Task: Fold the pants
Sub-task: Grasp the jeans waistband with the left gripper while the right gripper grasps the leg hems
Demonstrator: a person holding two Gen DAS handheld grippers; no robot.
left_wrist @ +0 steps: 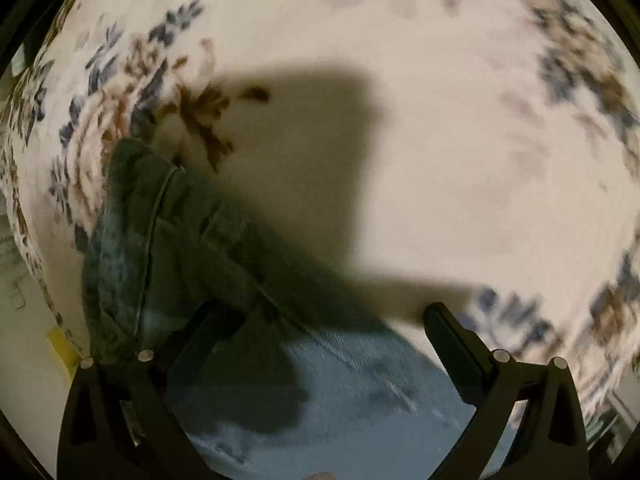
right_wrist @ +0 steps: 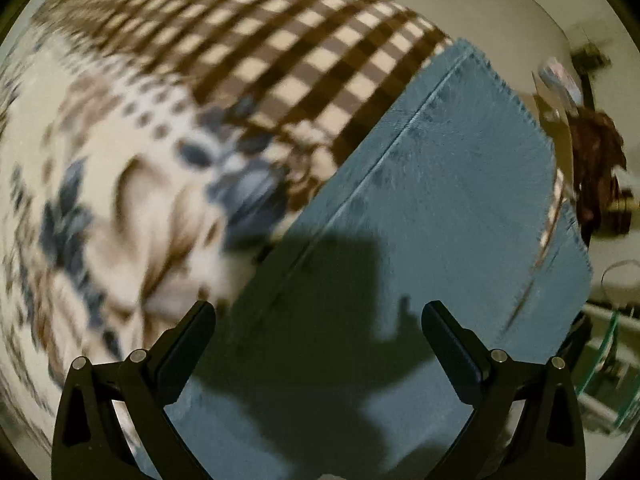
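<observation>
Denim pants (right_wrist: 420, 208) lie flat on a floral blanket (left_wrist: 440, 140) that covers the surface. In the right wrist view one leg stretches away to a frayed hem near the blanket's far edge, with a seam running along its length, and a brown-and-cream checked band (right_wrist: 280, 40) of the blanket lies just beside it on the left. The right gripper (right_wrist: 319, 314) hangs above this leg with its fingers (right_wrist: 448, 340) spread wide and nothing between them; its shadow falls across the cloth. Beyond the hem, off the blanket, stand a dark reddish-brown object (right_wrist: 596, 168) and a glass-edged shelf (right_wrist: 608, 360), both too blurred to tell more.

In the left wrist view the pants are bunched into dark folds at the lower left, with a lighter flat part under the left gripper (left_wrist: 328, 316). Its fingers (left_wrist: 452, 344) are also spread wide; the left one sits against the bunched denim, though whether it touches cannot be told. A large shadow (left_wrist: 320, 140) covers the cream middle of the blanket ahead.
</observation>
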